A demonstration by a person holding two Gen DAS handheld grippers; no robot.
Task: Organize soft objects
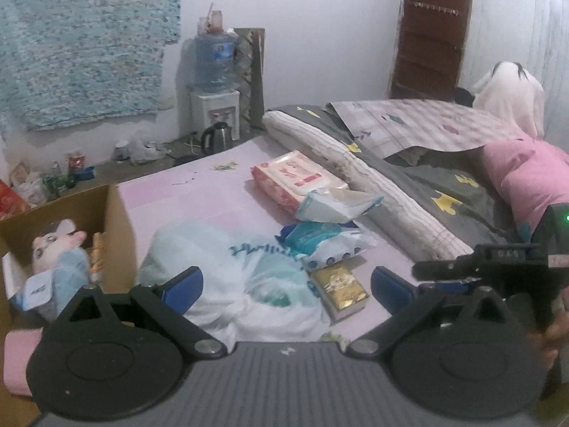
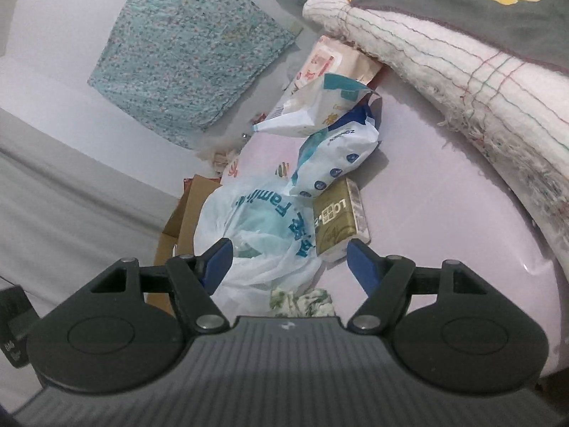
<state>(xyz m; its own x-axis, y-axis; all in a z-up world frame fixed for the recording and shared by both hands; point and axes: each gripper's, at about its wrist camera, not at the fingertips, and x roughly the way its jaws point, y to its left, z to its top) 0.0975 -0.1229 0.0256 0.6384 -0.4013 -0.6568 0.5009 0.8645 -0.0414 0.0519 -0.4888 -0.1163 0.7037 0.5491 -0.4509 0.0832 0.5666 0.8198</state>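
A white plastic bag with blue lettering [image 1: 231,270] [image 2: 256,227] lies crumpled on the pink bed sheet [image 1: 199,192]. My left gripper [image 1: 286,290] stands open just above it, with the bag's knotted end between the blue pads. My right gripper [image 2: 290,263] is open over the same bag, its left pad close to the plastic. Right of the bag is a gold tissue pack [image 1: 343,290] [image 2: 338,217]. Beyond it lie a blue-white pack [image 1: 327,242] [image 2: 334,163], a white pack [image 1: 338,204] and a red-white pack [image 1: 295,181]. A plush doll [image 1: 53,249] sits in the cardboard box [image 1: 117,220].
A rolled striped quilt [image 1: 373,192] [image 2: 462,82] and a grey blanket [image 1: 444,185] bound the packs on the right. A pink garment [image 1: 526,178] lies beyond. A water dispenser [image 1: 213,106], a kettle [image 1: 217,137] and floor clutter stand past the bed. A patterned cloth scrap [image 2: 302,300] lies under the right gripper.
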